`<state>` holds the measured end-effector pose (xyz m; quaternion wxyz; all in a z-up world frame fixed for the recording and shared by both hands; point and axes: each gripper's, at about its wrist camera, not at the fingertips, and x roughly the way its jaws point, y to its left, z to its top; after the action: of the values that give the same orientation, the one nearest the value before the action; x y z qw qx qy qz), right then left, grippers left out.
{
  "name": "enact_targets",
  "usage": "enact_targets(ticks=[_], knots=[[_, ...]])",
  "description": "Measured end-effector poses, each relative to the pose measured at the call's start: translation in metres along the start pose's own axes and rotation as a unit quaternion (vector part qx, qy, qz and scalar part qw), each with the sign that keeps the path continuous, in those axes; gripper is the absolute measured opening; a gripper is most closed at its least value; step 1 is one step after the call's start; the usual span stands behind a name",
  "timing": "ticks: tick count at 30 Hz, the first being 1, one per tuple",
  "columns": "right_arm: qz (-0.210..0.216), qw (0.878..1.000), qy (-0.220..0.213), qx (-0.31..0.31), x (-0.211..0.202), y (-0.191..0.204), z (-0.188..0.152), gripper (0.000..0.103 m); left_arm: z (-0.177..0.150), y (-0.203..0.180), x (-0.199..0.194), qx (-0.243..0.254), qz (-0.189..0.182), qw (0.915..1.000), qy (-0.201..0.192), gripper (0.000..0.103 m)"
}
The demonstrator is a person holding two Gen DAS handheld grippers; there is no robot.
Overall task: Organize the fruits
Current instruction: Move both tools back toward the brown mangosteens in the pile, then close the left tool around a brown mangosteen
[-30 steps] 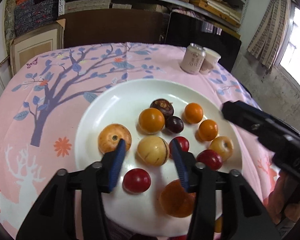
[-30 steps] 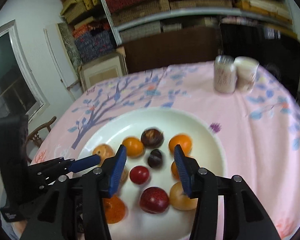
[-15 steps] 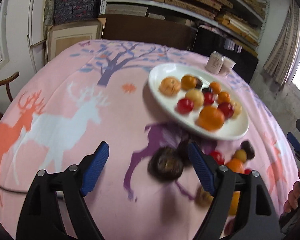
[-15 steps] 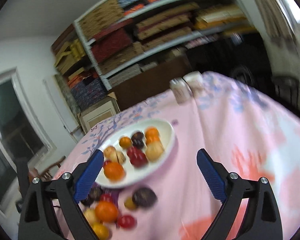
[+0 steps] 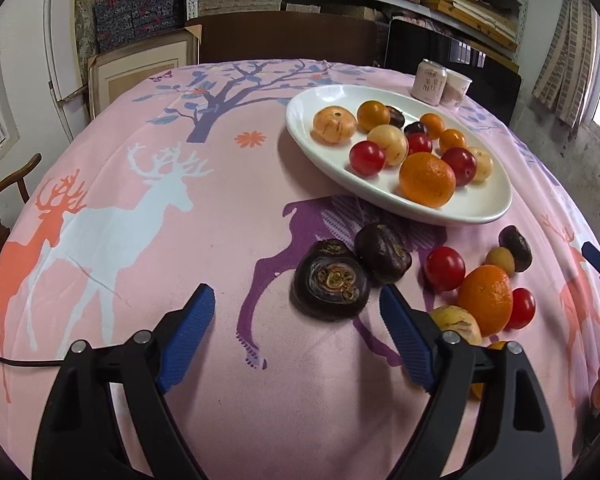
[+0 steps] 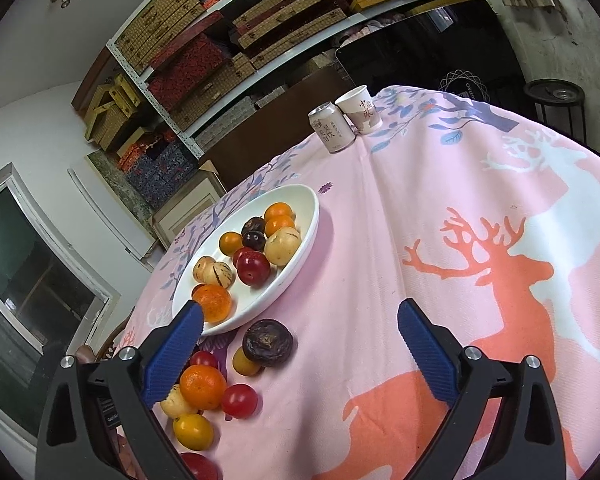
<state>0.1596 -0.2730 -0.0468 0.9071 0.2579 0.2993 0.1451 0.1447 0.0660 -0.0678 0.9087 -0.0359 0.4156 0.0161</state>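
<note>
**Operator:** I have both tools back at the near edge of the table now, where a second ago they hung right over the plate. My left gripper (image 5: 296, 328) is spreading its jaws, nothing between them, only bare pink tablecloth (image 5: 148, 240).

**Observer:** And the right?

**Operator:** The right gripper (image 6: 300, 344) is opening too, almost as wide as it goes, and empty. Just ahead of my left tips sits a big dark fruit (image 5: 331, 289), touching a second dark fruit (image 5: 382, 253) behind it. To their right lies a loose cluster: an orange (image 5: 485, 299), a red fruit (image 5: 444, 268), a small yellow fruit (image 5: 499, 260) and more.

**Observer:** So those are the ones not yet sorted?

**Operator:** I read it so. They lie on the cloth between the near edge and the white plate (image 5: 332, 168), which stands past them toward the middle and carries a dozen or so fruits. At the far edge stand a can (image 5: 429, 81) and a paper cup (image 5: 455, 86), touching.

**Observer:** What does the pull-back mean?

**Operator:** I judge a fresh pick is starting; the big dark fruit is the nearest candidate for my left, though it may roll
</note>
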Motion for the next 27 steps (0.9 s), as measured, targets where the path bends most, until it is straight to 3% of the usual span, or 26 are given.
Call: enact_targets(ticks=[8, 12, 15, 19, 27], knots=[[-0.001, 1.000, 0.011, 0.003, 0.002, -0.002, 0.000, 0.099, 0.006, 0.001, 0.018, -0.002, -0.001, 0.9995, 0.031, 0.082], [-0.002, 1.000, 0.012, -0.001, 0.003, 0.000, 0.000, 0.099, 0.007, 0.009, 0.016, -0.011, 0.018, 0.9995, 0.022, 0.084], [-0.002, 1.000, 0.011, 0.000, 0.002, 0.000, 0.000, 0.099, 0.007, 0.039, 0.006, -0.073, 0.052, 0.9960, 0.001, 0.084], [-0.002, 1.000, 0.014, 0.000, 0.003, 0.000, -0.001, 0.099, 0.005, 0.061, -0.001, -0.127, 0.010, 0.9918, -0.011, 0.083], [-0.001, 1.000, 0.015, -0.003, 0.003, 0.003, -0.003, 0.099, 0.007, 0.031, 0.003, -0.051, 0.023, 0.9984, -0.009, 0.083]])
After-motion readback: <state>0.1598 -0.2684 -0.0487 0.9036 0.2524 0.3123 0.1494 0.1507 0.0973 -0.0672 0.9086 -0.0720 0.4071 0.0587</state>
